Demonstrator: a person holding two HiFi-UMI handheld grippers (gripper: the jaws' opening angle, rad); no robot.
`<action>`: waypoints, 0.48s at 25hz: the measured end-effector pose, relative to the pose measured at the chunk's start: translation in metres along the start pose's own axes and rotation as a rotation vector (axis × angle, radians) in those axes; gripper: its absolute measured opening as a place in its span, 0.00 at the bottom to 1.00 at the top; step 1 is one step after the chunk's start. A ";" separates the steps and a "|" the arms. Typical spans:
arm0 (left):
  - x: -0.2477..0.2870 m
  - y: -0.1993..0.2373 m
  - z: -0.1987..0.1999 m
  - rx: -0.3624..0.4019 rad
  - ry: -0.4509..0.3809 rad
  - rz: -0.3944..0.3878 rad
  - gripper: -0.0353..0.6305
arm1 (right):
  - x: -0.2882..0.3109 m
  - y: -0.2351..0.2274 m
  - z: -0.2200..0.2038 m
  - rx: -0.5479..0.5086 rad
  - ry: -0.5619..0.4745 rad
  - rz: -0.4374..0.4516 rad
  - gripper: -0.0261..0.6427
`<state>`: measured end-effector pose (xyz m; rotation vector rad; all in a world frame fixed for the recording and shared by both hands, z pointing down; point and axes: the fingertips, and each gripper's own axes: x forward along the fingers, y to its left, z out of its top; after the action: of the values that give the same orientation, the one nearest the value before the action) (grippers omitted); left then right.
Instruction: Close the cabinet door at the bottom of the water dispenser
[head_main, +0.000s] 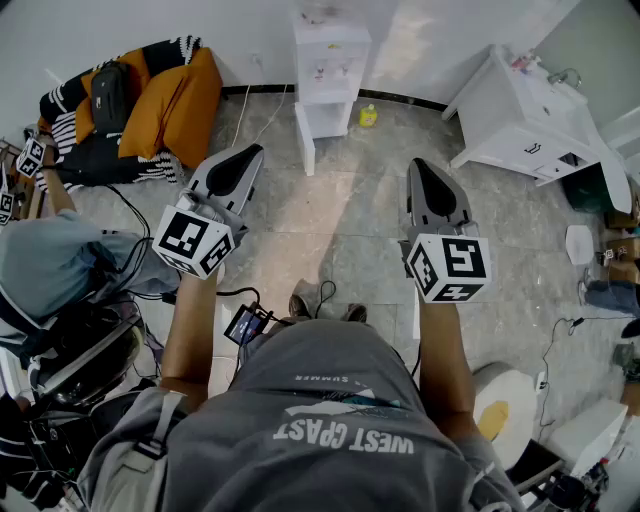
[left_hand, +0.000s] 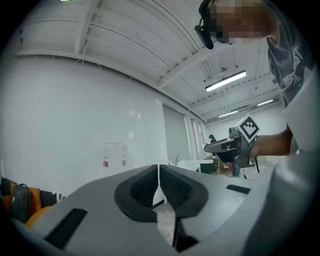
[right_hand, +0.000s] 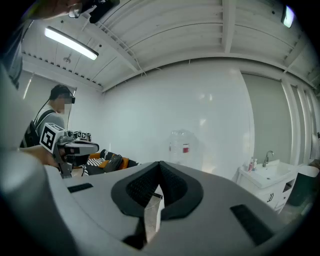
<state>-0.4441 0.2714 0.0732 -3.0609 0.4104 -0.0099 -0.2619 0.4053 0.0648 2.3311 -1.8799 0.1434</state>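
Note:
The white water dispenser (head_main: 331, 55) stands against the far wall, several steps ahead of me. Its bottom cabinet door (head_main: 304, 142) is swung out toward me on the left side, so the compartment is open. My left gripper (head_main: 248, 158) and right gripper (head_main: 420, 170) are held level, side by side, well short of the dispenser. Both are shut with nothing between the pads. The left gripper view has its pads (left_hand: 145, 187) touching below the dispenser's bottle (left_hand: 114, 156). In the right gripper view the shut gripper (right_hand: 160, 169) points at the bottle (right_hand: 180, 145).
A small yellow bottle (head_main: 368, 116) sits on the tiled floor right of the dispenser. A white sink cabinet (head_main: 520, 125) stands at the right. Orange cushions and a black bag (head_main: 170, 100) lie at the left, near another person (head_main: 50, 265) and cables.

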 end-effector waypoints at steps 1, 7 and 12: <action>0.001 0.001 0.000 0.000 -0.001 -0.001 0.09 | 0.001 0.000 0.000 -0.001 0.000 -0.001 0.08; -0.001 0.006 -0.004 0.000 -0.007 -0.008 0.09 | 0.006 0.004 -0.003 -0.007 0.002 -0.011 0.08; -0.004 0.010 -0.010 -0.006 -0.018 -0.014 0.09 | 0.008 0.010 -0.005 0.000 -0.002 -0.002 0.08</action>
<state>-0.4506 0.2623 0.0821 -3.0677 0.3886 0.0181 -0.2699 0.3968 0.0715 2.3335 -1.8781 0.1413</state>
